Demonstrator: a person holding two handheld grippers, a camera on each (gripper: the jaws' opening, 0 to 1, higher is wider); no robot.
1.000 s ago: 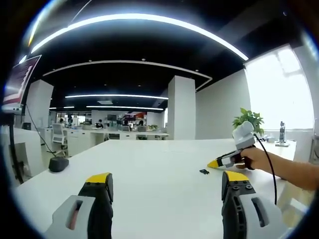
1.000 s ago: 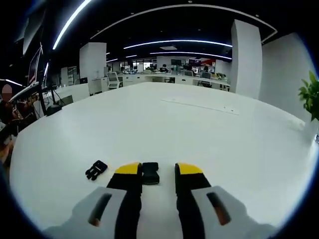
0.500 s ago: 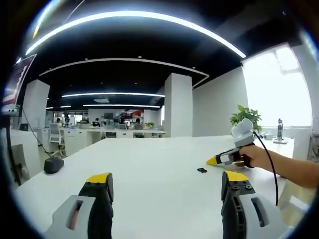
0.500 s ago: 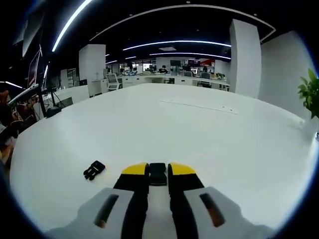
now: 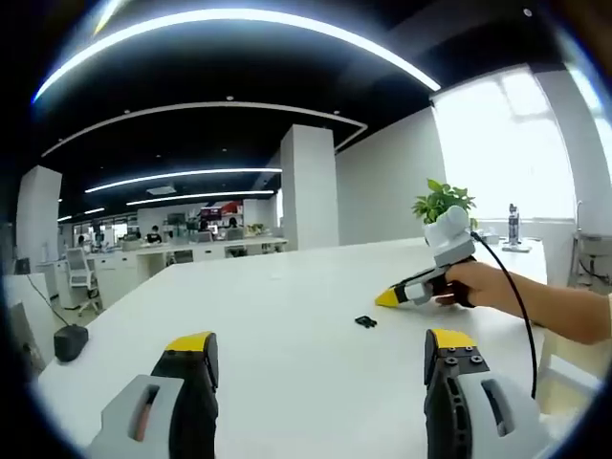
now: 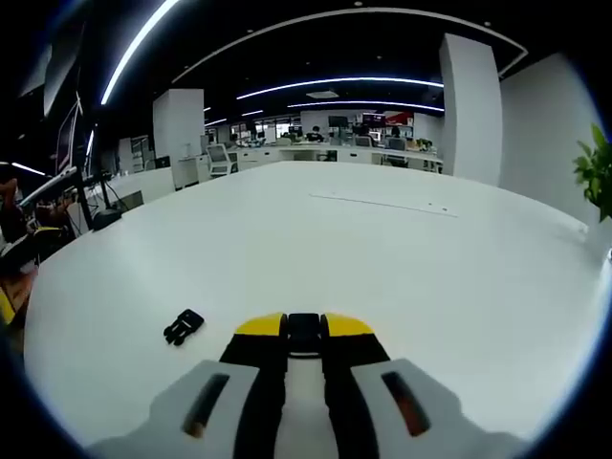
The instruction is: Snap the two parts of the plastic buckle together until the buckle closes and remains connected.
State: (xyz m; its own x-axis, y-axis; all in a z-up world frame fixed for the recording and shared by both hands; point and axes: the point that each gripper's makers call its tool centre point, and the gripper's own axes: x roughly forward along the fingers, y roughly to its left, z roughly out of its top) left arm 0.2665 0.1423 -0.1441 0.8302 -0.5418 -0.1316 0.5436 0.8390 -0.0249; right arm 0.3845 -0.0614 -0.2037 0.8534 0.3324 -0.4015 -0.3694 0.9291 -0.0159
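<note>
A large open office with dark ceilings and curved strip lights surrounds a broad white table [image 6: 402, 258]. In the right gripper view, the right gripper [image 6: 304, 326] is clenched on a black buckle part [image 6: 304, 331], which sits pinched between the two yellow-tipped jaws just above the table. To the left of those jaws, a little apart from them, the other buckle part [image 6: 183, 326] lies loose on the white surface, black and pronged.

In the left gripper view, the left gripper [image 5: 320, 356] hangs over the table with its jaws spread wide and nothing between them. Ahead of its right jaw, a hand [image 5: 475, 286] holds the right gripper [image 5: 387, 299], yellow tip pointing left, with a dark cable trailing back along the arm. Just ahead of that tip and below it, the loose buckle part [image 5: 364, 321] rests on the table. A potted plant [image 5: 442, 201] stands behind the hand, and a dark mouse-shaped object [image 5: 70, 341] sits far off the left jaw.
</note>
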